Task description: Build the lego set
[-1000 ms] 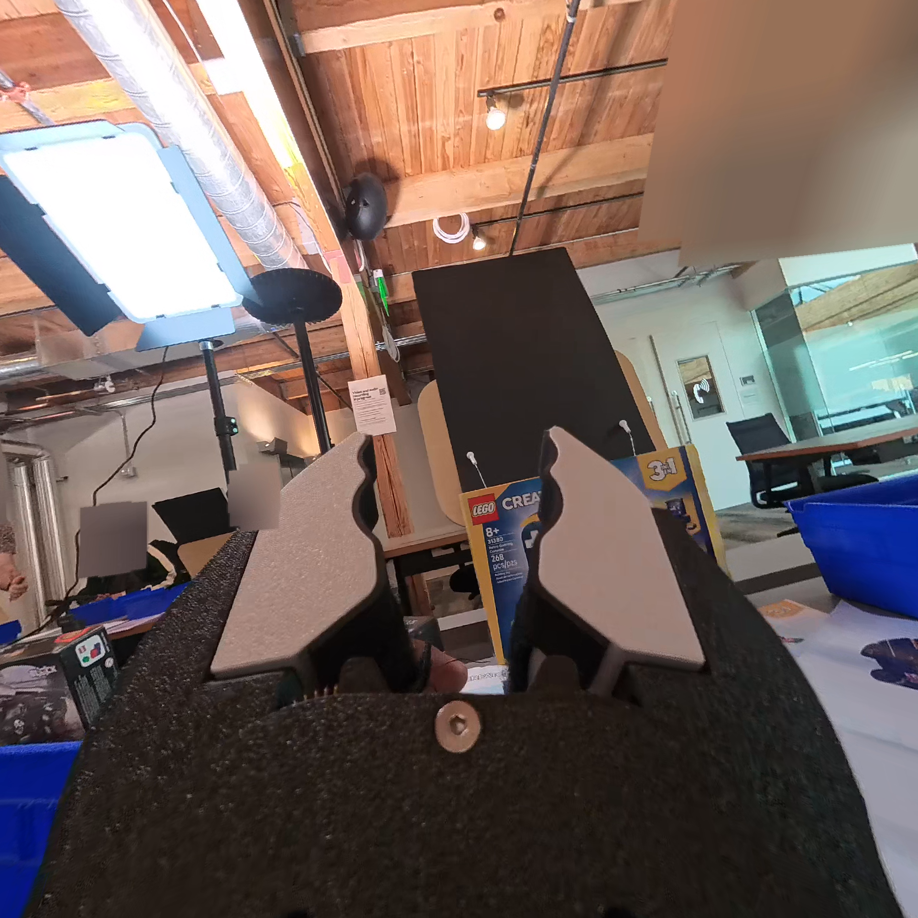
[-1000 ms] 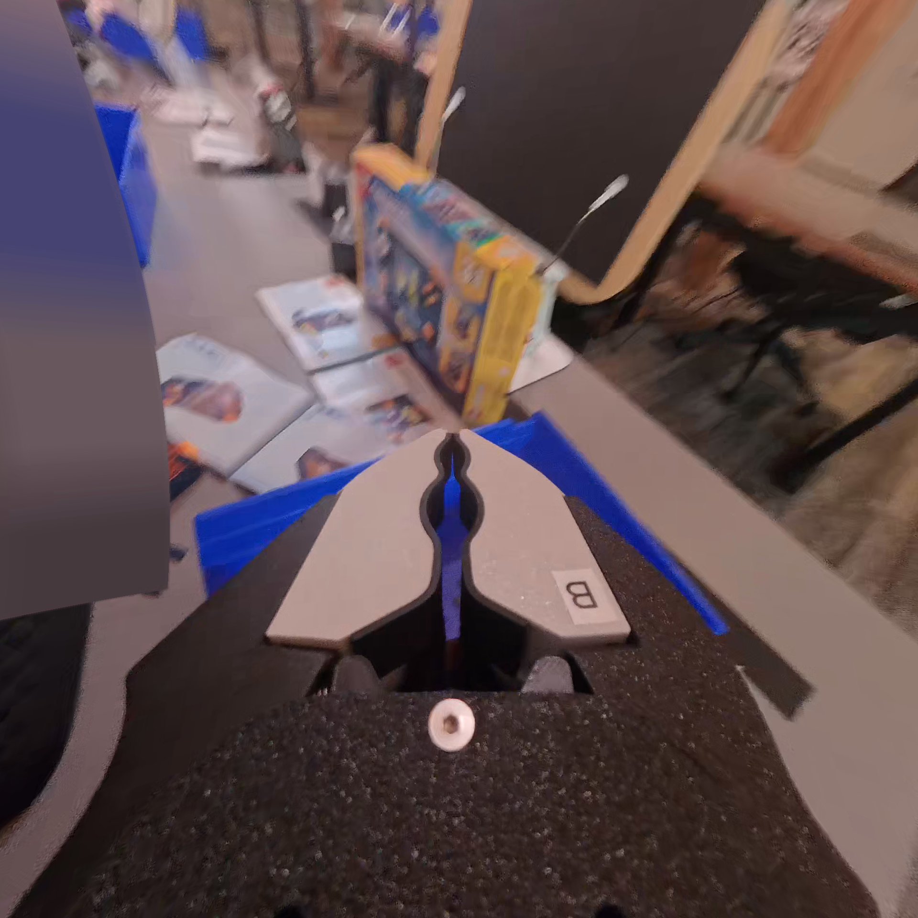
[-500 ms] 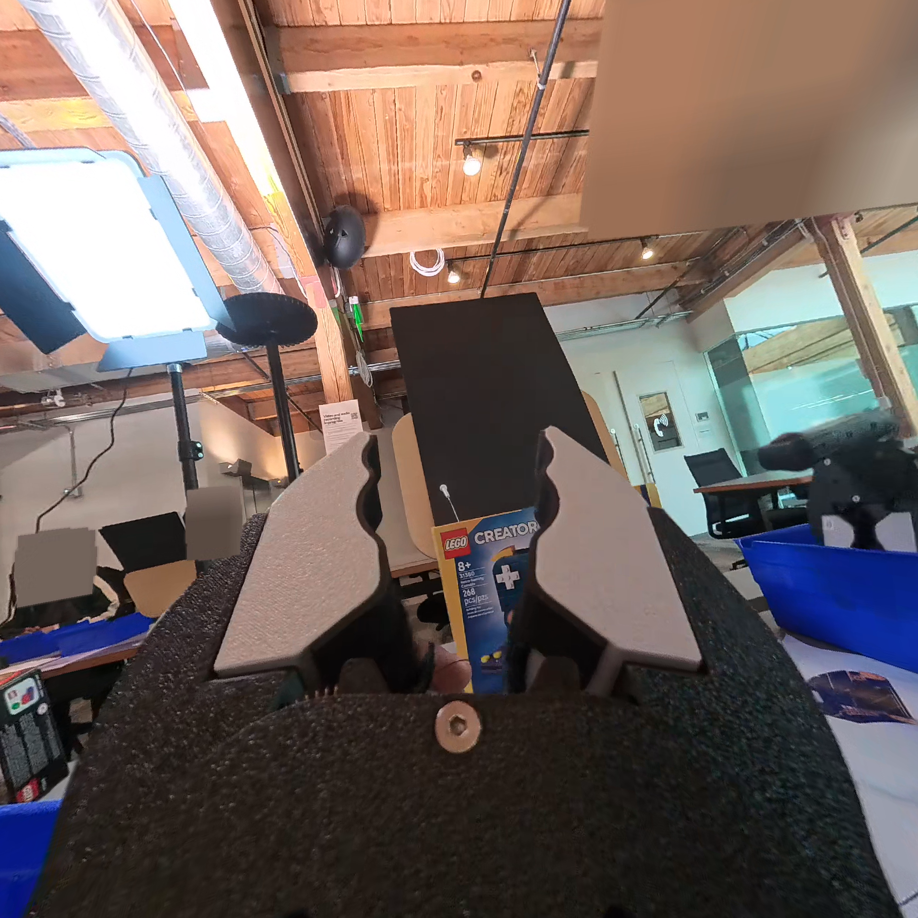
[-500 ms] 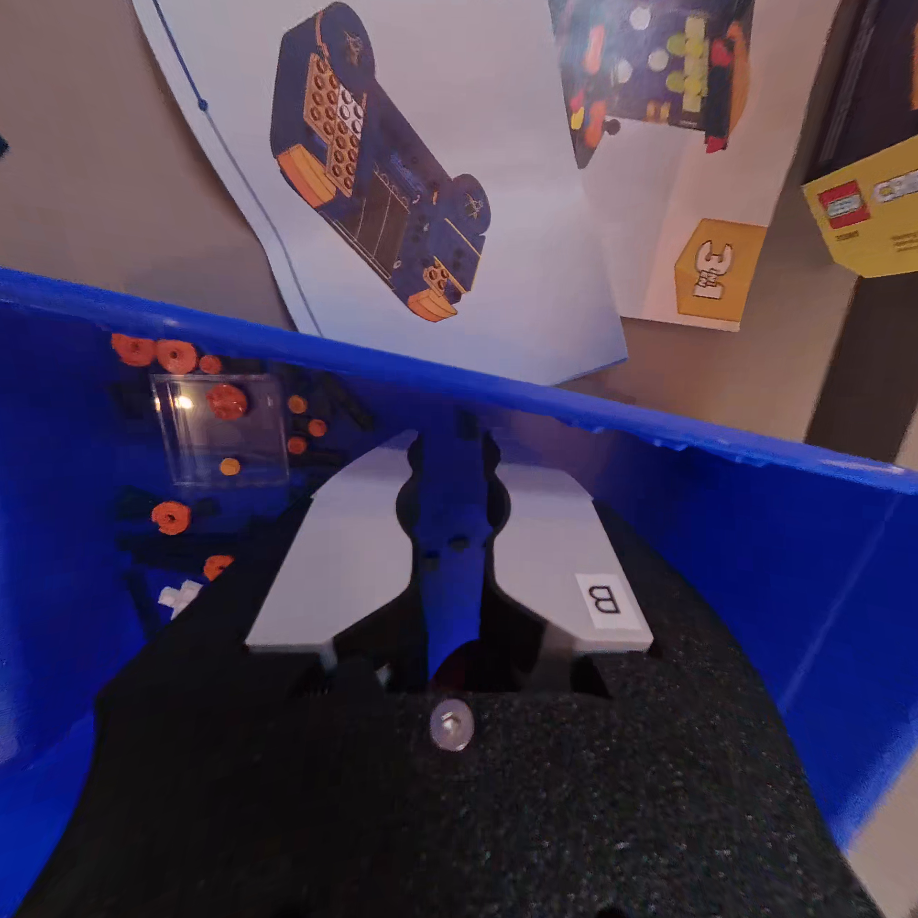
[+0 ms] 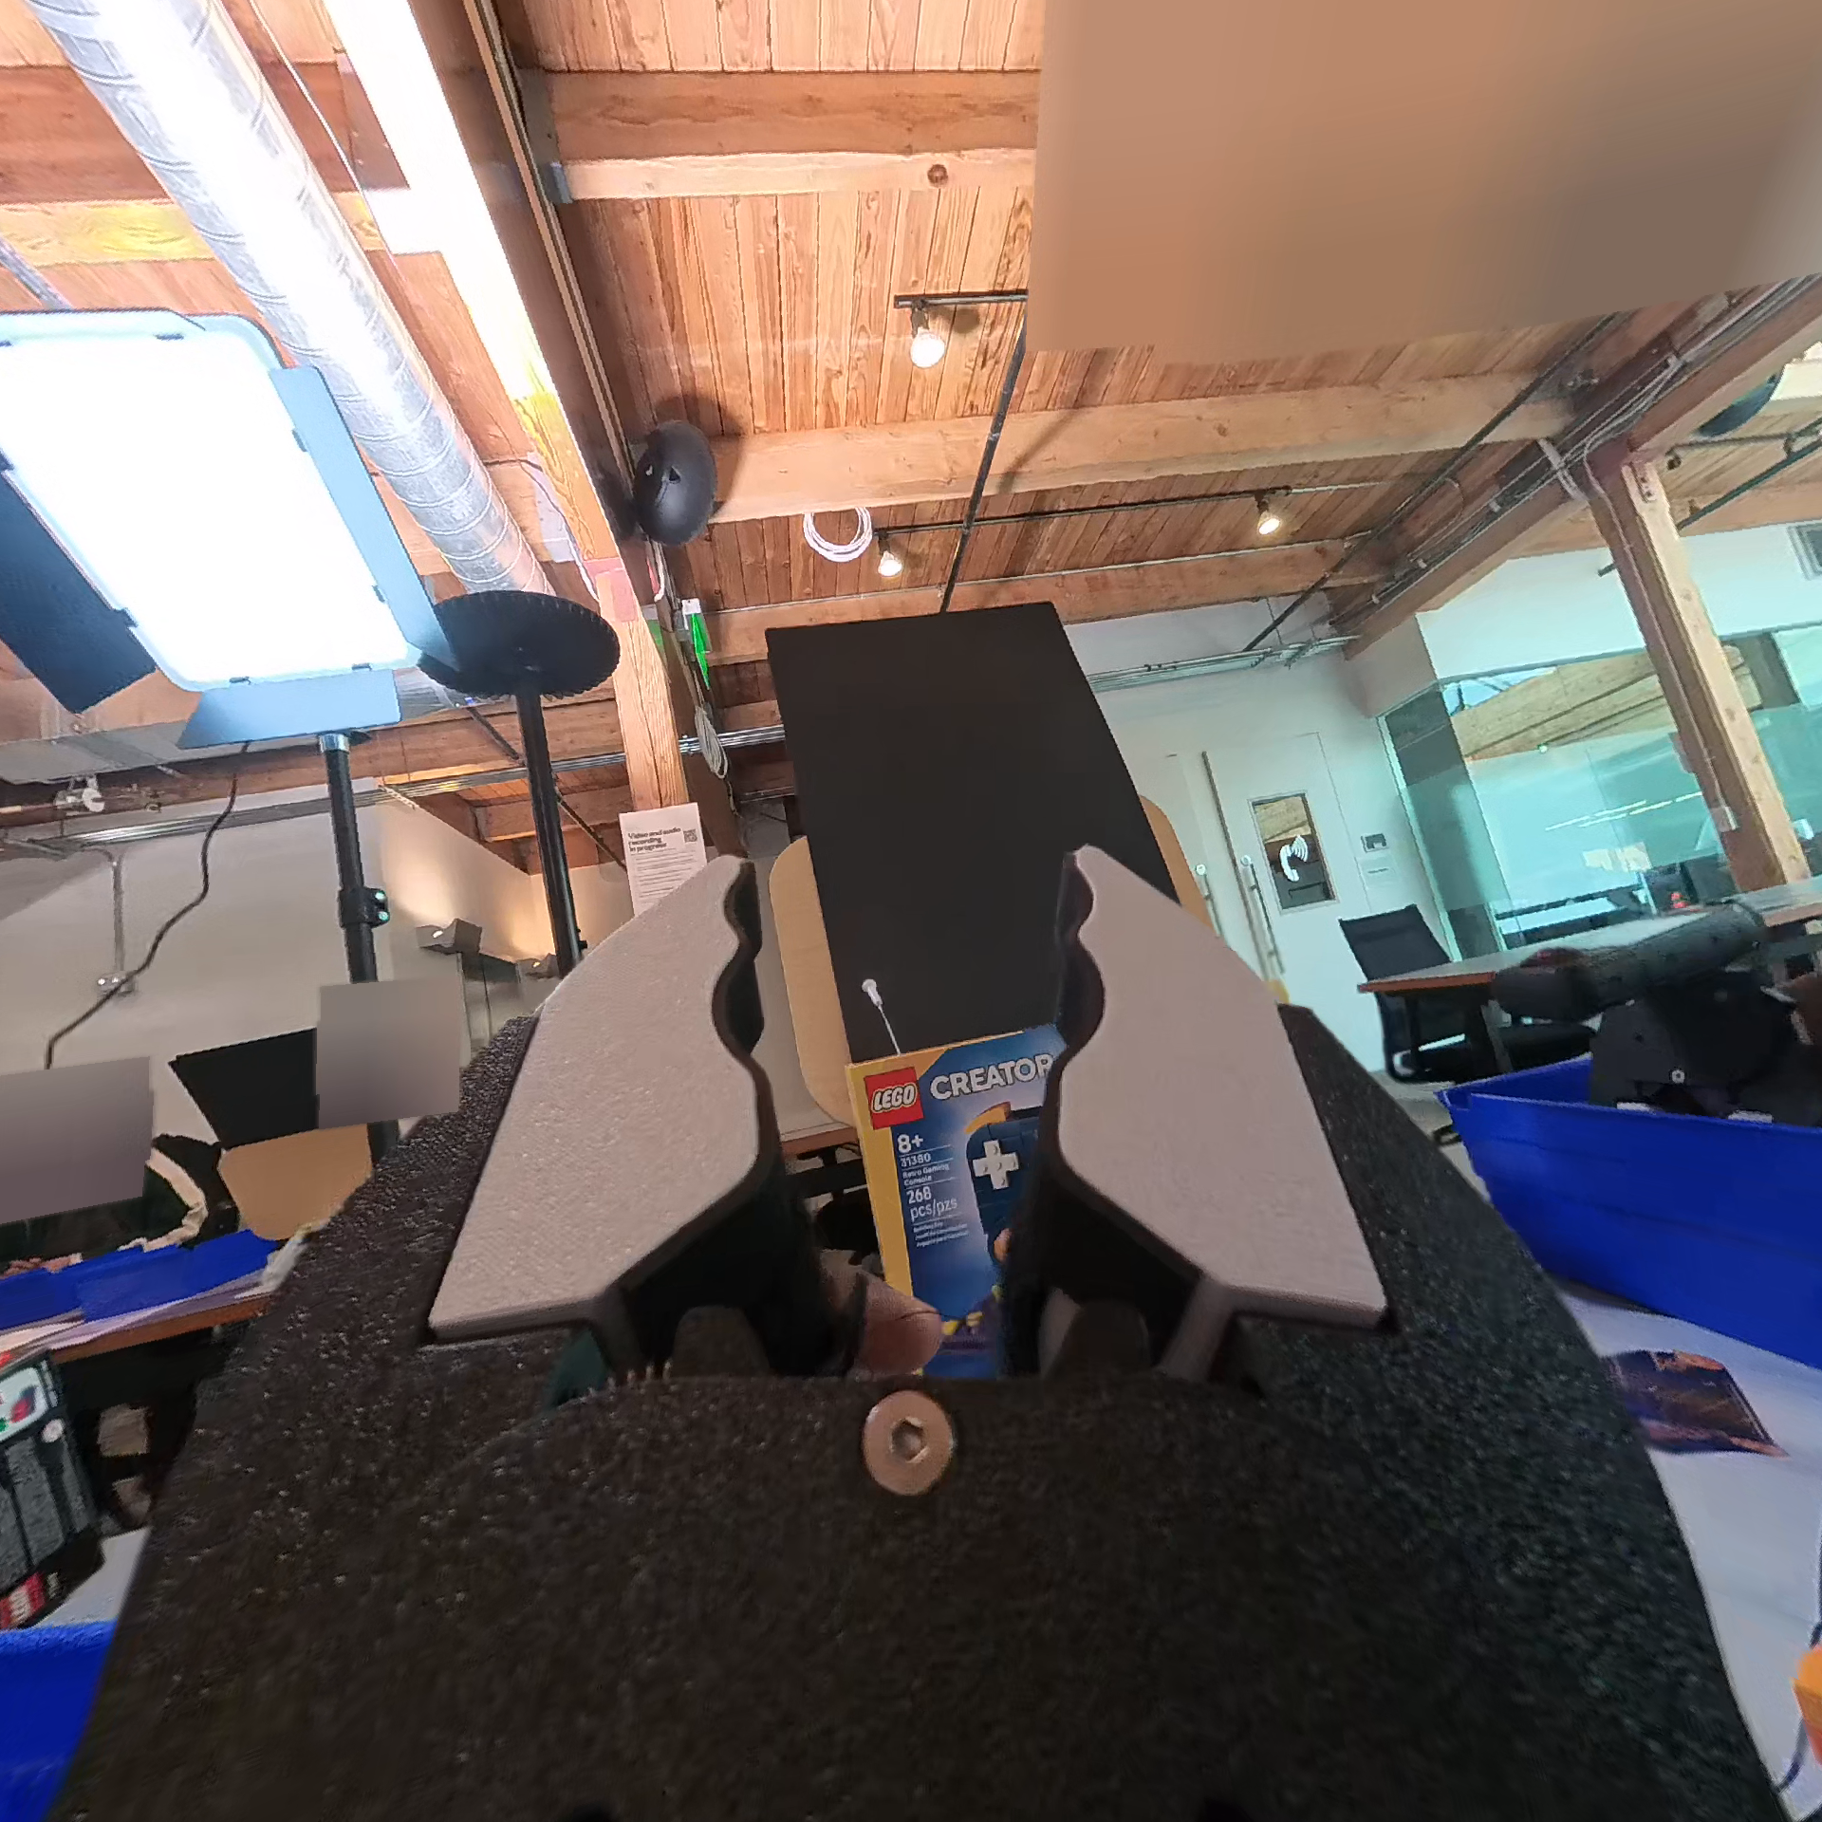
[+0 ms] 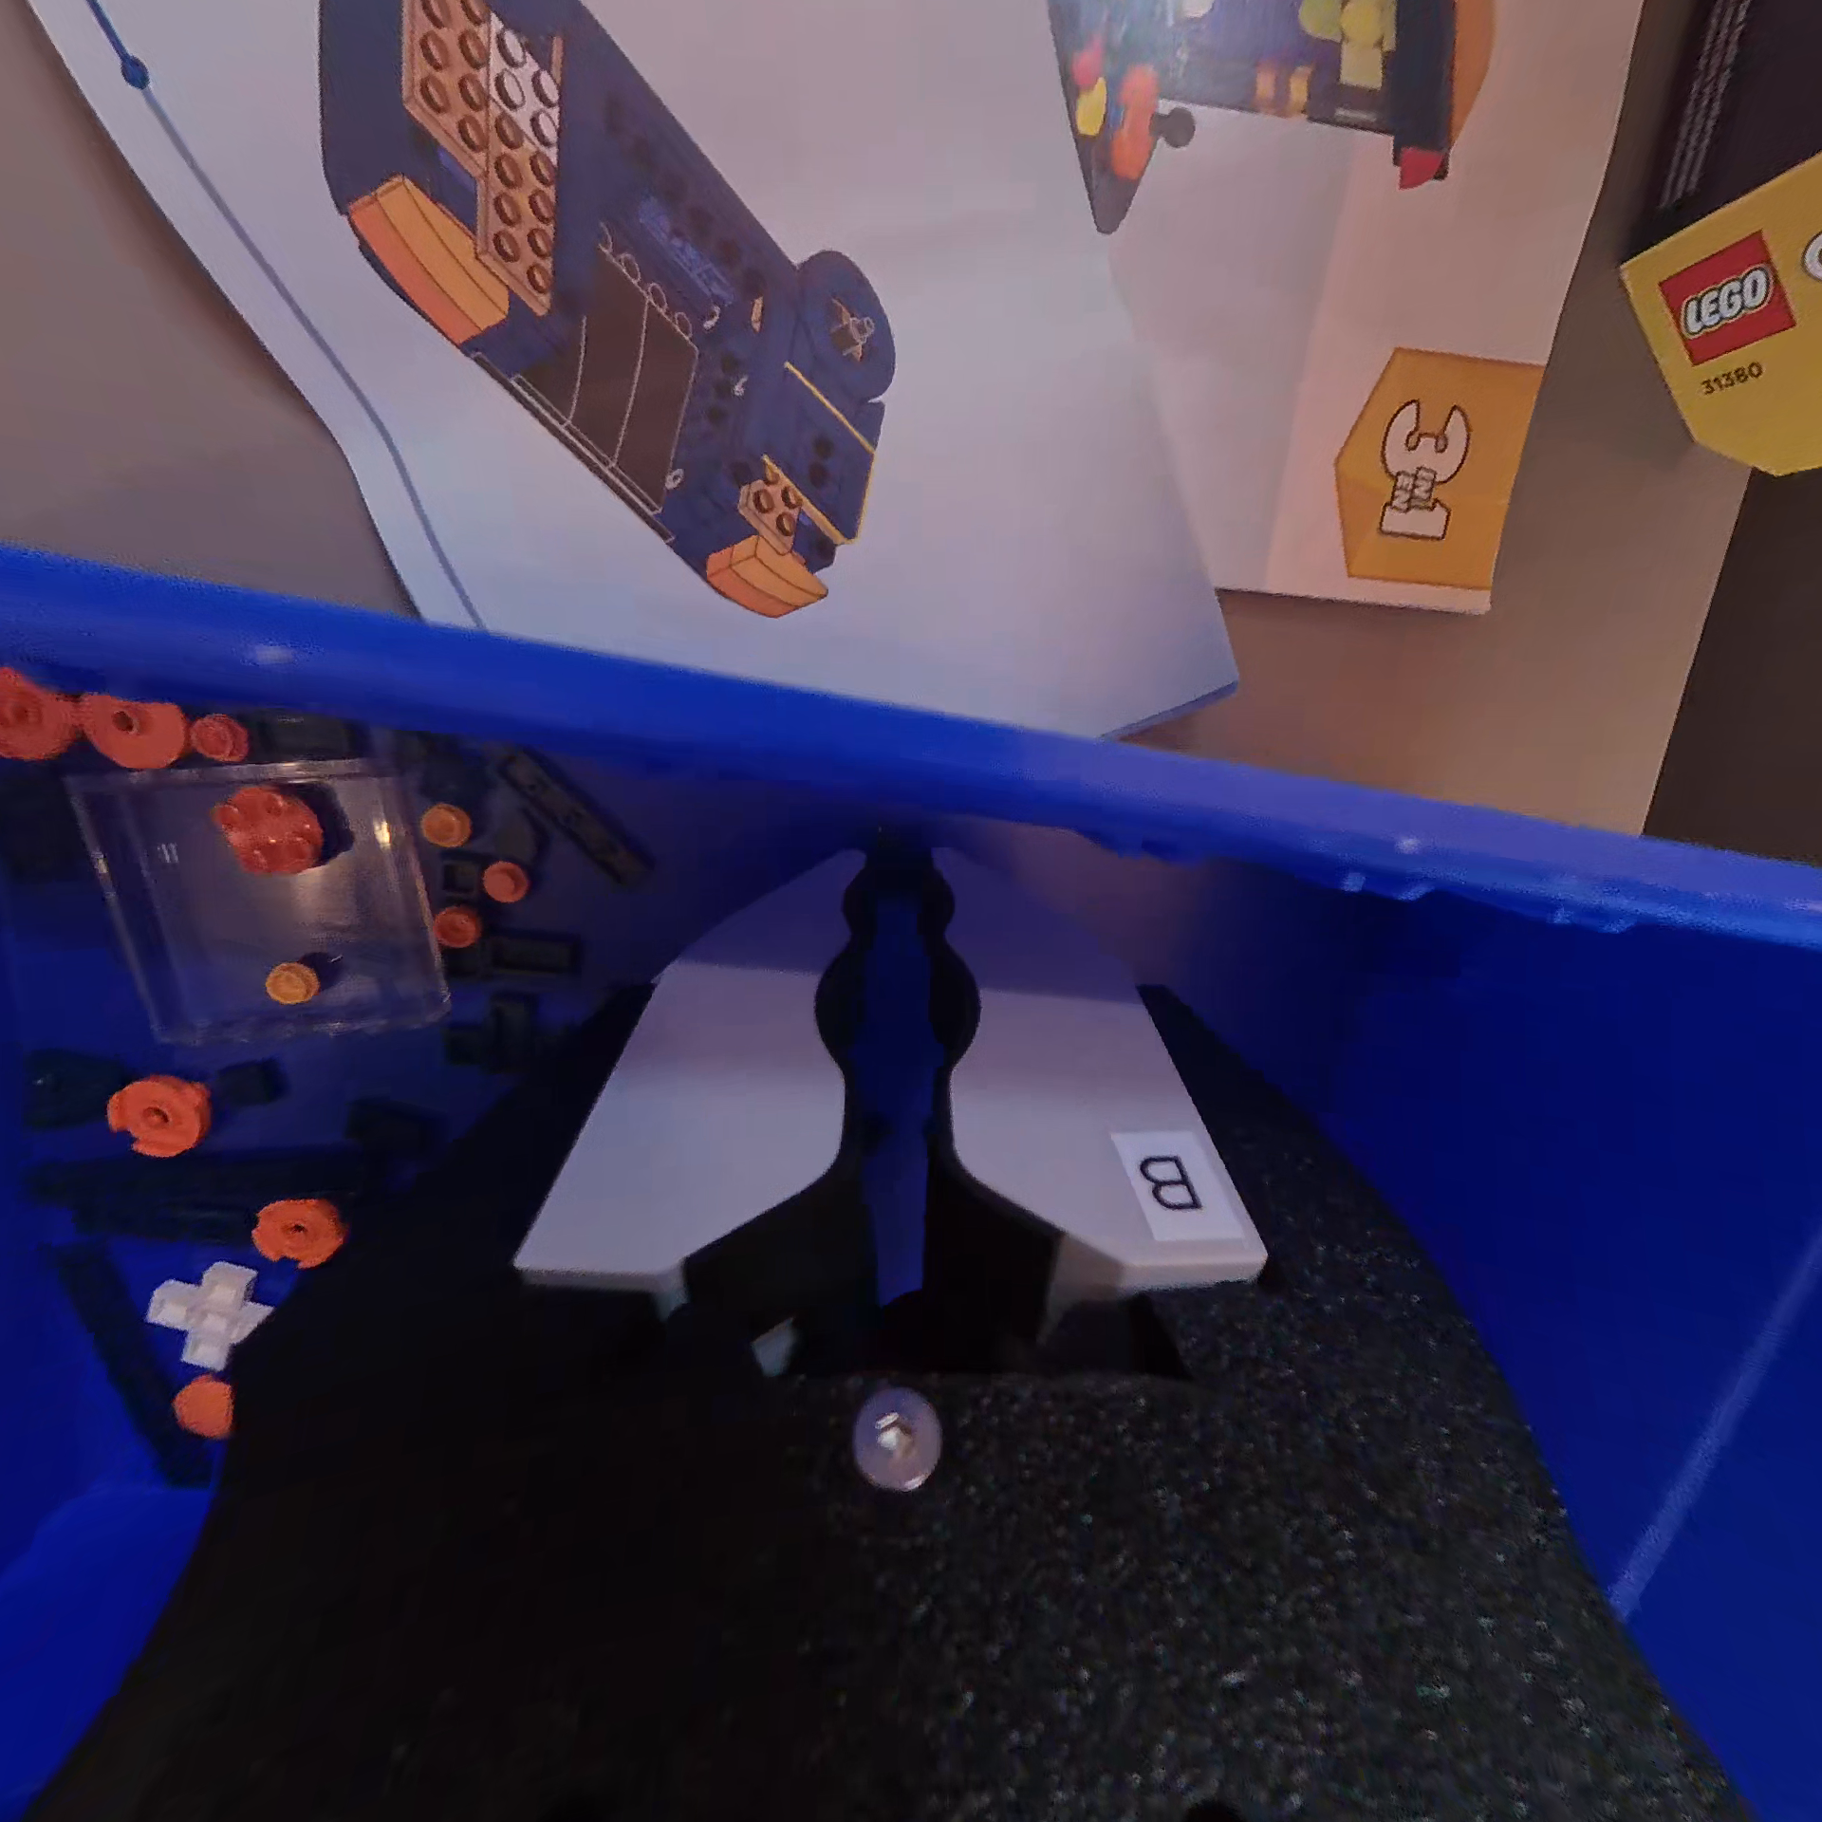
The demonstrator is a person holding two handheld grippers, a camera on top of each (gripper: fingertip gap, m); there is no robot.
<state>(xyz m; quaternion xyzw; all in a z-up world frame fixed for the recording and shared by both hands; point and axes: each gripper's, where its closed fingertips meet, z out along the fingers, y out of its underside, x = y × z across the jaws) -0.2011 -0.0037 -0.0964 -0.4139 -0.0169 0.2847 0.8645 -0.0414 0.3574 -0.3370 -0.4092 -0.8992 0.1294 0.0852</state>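
My right gripper [image 6: 895, 868] is down inside the blue bin [image 6: 986, 759], with its tips near the far wall. Its jaws stand a narrow gap apart and I see nothing between them. Loose pieces lie on the bin floor to its left: orange round pieces [image 6: 158, 1114], a white cross piece [image 6: 207, 1311], a clear panel [image 6: 256, 887] and dark pieces. My left gripper [image 5: 907, 868] is open and empty, tilted up toward the ceiling. The Lego box [image 5: 946, 1163] stands upright beyond its fingers. The right gripper [image 5: 1676, 1025] in the bin [image 5: 1627, 1183] shows at the left wrist view's right edge.
An instruction sheet [image 6: 887, 394] showing a blue model lies on the table past the bin, with a booklet [image 6: 1420, 463] beside it and the box corner [image 6: 1735, 325] at the far right. A black board [image 5: 946, 789] stands behind the box. A light panel [image 5: 197, 513] on a stand is at left. The grippers' ends are close to 45 centimeters from one another.
My right gripper swung down from above the table into the blue bin, opened a little, then narrowed its jaws. My left gripper stayed open and shifted its aim slightly.
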